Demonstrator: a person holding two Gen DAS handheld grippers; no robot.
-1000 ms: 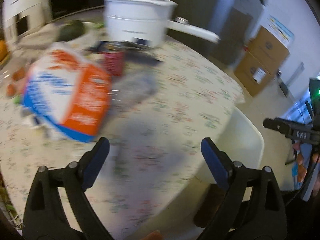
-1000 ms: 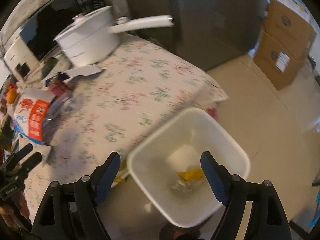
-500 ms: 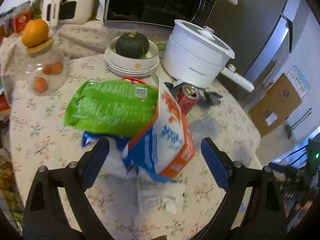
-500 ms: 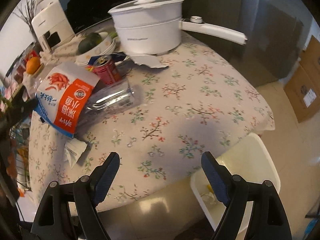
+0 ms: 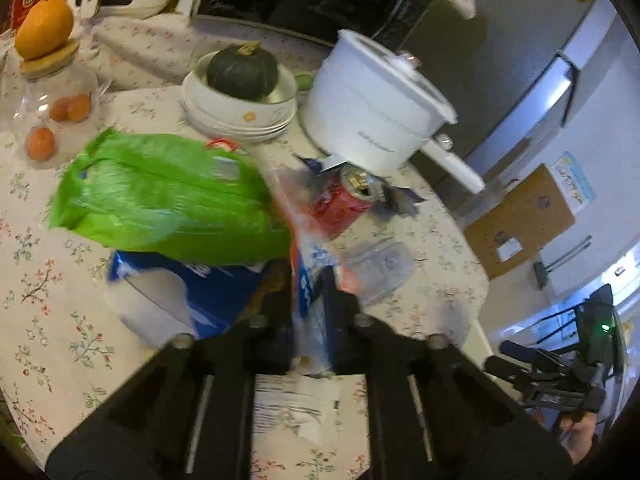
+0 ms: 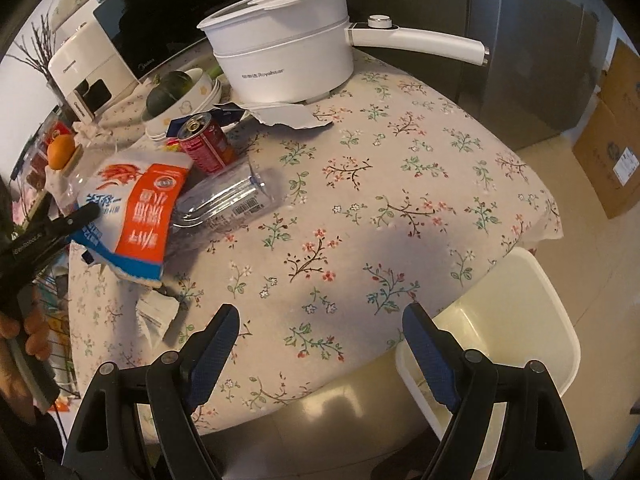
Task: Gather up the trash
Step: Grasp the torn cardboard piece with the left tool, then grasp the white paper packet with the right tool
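My left gripper (image 5: 306,276) is closing its jaws on the upright edge of an orange, white and blue snack bag (image 5: 216,292), which sits pinched between the pads. In the right wrist view the same bag (image 6: 136,216) lies at the table's left, with one finger of the left gripper (image 6: 86,212) at its side. A green bag (image 5: 160,196) lies over it. Behind are a red can (image 6: 204,144) and a clear plastic bottle (image 6: 228,200). Crumpled paper (image 6: 154,312) lies in front. My right gripper (image 6: 320,344) is open over the table's near edge, beside the white bin (image 6: 500,340).
A white electric pot (image 6: 280,52) with a long handle stands at the back, torn white paper (image 6: 292,116) before it. Stacked bowls hold a dark squash (image 5: 240,76). A glass jar topped by an orange (image 5: 44,28) stands at the left. Cardboard boxes (image 6: 612,140) stand on the floor.
The left gripper swung from the table's edge to the trash pile and closed on the snack bag. The right gripper moved from above the bin to the table's near edge.
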